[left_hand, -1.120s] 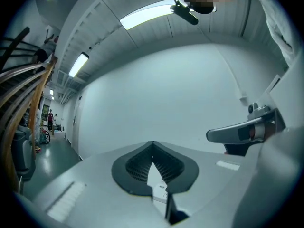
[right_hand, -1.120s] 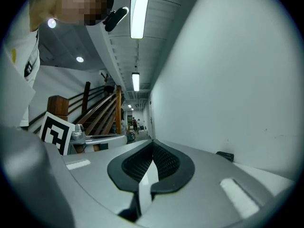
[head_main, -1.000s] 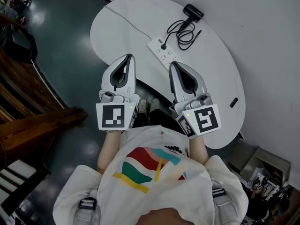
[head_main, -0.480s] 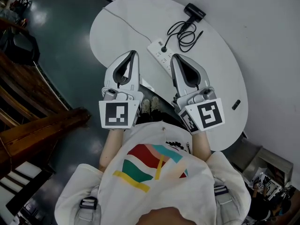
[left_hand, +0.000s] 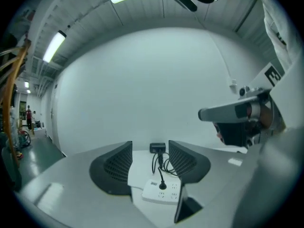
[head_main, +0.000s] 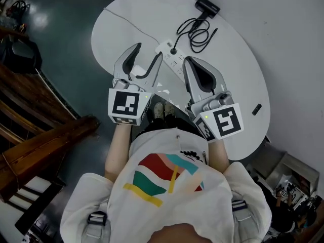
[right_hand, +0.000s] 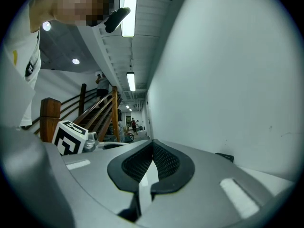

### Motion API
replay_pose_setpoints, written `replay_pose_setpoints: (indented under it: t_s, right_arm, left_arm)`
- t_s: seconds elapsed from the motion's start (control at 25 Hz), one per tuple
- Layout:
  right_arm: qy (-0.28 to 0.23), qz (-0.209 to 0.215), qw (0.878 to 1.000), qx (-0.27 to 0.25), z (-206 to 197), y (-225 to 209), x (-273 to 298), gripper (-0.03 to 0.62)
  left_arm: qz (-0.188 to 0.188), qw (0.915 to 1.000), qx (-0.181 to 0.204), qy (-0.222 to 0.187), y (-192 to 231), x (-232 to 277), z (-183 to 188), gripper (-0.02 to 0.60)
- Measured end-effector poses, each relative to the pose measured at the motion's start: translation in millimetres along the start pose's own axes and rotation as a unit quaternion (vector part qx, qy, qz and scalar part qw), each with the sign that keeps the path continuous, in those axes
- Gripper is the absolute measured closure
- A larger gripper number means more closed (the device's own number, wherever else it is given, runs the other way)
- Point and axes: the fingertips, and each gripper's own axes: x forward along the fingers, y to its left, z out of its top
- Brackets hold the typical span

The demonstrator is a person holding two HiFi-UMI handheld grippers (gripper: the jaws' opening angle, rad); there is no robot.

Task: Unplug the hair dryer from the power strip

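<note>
My left gripper [head_main: 149, 50] has its fingers [left_hand: 113, 167] apart. They have just been opening, and nothing sits between the pads. Through the gap I see the power strip [left_hand: 162, 192], a little ahead of the tips and not touched by them. In the head view the strip lies at about 1 o'clock from the left fingertips, on the white surface [head_main: 238, 80].

My right gripper [head_main: 194, 61] has its fingers [right_hand: 166, 163] pressed together with nothing between them. It hangs over the near part of the surface beside the left gripper, with the power strip at about 11 o'clock from its tips.

The black plug [head_main: 173, 50] is seated in the power strip, standing upright near the strip's far end. Its black cord [head_main: 196, 34] runs off at 1 o'clock in loose loops to the hair dryer [head_main: 208, 6], which lies near the far rim of the surface. A thin pale cable [head_main: 135, 27] leaves the strip toward 10 o'clock and crosses to the far left rim.

A small dark object [head_main: 256, 109] lies at 3 o'clock from the right gripper, well apart, near the right rim; I cannot tell what it is. Wooden stairs [head_main: 35, 135] are on the floor at 9 o'clock.
</note>
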Motion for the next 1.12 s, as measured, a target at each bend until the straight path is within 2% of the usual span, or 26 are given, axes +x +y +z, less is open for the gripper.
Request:
replay_pose_setpoints:
  t_s: [0.08,0.2,0.28,0.48,0.8,1.12]
  right_arm:
    - [0.003,-0.002,1.0,0.005,-3,-7,1,0.58]
    - [0.009,-0.007,1.0,0.015,-8,-18,3,0.58]
    - [0.015,-0.009,1.0,0.02,-12,-24,4,0.58]
    - [0.03,-0.014,0.999,0.031,-23,-37,8,0.58]
    - [0.057,-0.02,0.997,0.043,-43,-52,15,0.58]
    - [0.093,-0.01,0.995,0.035,-63,-61,31,0.58]
  left_arm:
    - [-0.032,0.9984,0.018,0.042,-5,18,-25,0.357]
    - [-0.083,0.9905,0.014,0.109,-11,41,-70,0.297]
    - [-0.118,0.9817,0.013,0.149,-16,54,-98,0.265]
    - [-0.172,0.9568,0.068,0.224,-31,79,-143,0.262]
    - [-0.209,0.9252,0.103,0.299,-41,96,-198,0.264]
    - [-0.226,0.9096,0.122,0.327,-46,100,-217,0.265]
